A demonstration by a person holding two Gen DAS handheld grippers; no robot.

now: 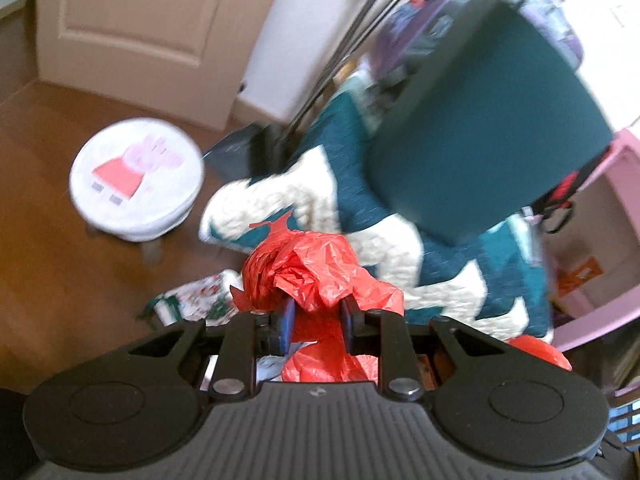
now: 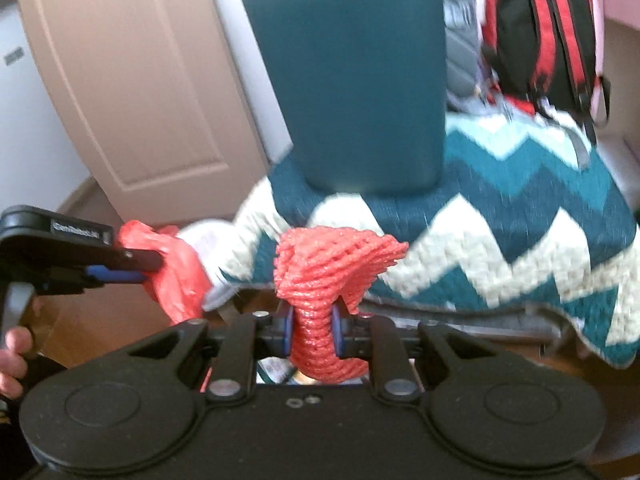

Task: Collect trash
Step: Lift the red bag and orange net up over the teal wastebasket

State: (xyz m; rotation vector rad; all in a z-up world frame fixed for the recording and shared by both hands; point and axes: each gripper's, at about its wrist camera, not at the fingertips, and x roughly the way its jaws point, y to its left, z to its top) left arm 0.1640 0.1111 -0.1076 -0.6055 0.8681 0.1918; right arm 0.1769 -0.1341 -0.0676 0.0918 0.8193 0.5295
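A: Left claw?
B: Clamped on the red plastic bag. Crumpled bag bulges out past the blue pads, more hangs down under the claw.

A: Right claw?
B: Pinched tight on the red foam net. Net fans out above the fingers, squeezed narrow between them.

A: Where's that relative to the rest?
B: Both pieces are up in the air in front of a teal-and-white zigzag blanket. Dark teal bin sits on the blanket just behind the net. In the right view the left claw and its bag show at left, near the net but apart.

A: Background?
B: Round white stool with a pig cartoon on the brown floor, beige door, red-and-black backpack. Patterned wrapper near the left claw, blurred.
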